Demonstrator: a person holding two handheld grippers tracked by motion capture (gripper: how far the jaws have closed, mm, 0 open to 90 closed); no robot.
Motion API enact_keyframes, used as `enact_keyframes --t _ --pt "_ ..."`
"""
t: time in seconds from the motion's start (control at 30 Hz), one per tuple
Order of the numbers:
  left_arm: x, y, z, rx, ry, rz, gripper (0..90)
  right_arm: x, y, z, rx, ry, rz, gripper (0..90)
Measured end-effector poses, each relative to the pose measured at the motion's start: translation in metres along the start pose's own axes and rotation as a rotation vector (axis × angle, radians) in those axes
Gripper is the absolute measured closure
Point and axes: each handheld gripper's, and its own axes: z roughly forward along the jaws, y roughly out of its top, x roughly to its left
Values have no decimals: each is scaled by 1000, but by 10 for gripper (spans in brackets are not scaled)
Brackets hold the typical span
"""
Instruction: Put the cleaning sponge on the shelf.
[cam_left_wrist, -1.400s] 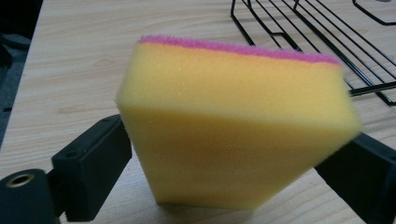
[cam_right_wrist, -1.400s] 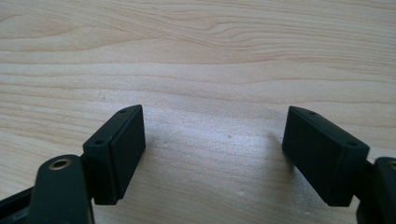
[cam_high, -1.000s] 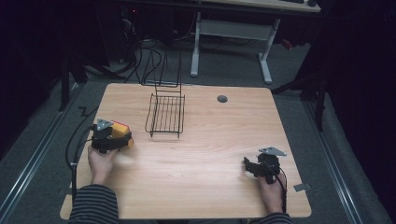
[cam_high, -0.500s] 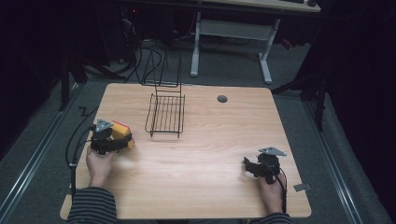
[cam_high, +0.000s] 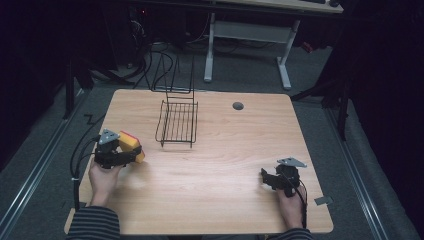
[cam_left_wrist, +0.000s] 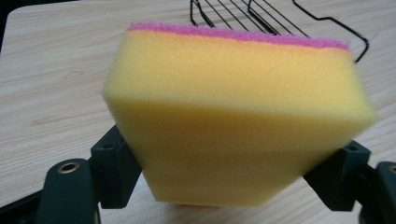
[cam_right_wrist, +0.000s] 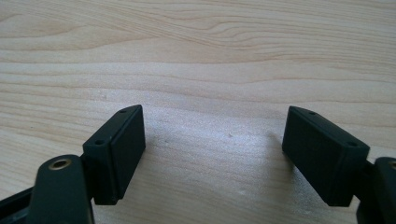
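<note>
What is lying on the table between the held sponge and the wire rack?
Nothing: in the high view, only bare wooden table separates the sponge, held by the left gripper, from the wire rack.

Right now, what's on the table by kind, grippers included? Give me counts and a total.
Sponge, yellow with a pink top, pinched in the left gripper: 1
Wire rack, black: 1
Grippers, counting the right gripper, open and holding nothing: 2
Total: 4
</note>
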Motion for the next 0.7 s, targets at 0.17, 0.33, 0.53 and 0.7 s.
enact_keyframes --t 0.17,0.33,0.53,0.7 --pt "-3 1 -7 -7 -24 6 238 0 0 0 0 0 0 216" --pt "-5 2 -13 -5 -42 9 238 0 0 0 0 0 0 215" --pt "-9 5 -17 8 -54 32 238 0 0 0 0 0 0 215" --pt "-15 11 -21 2 -79 44 238 0 0 0 0 0 0 215"
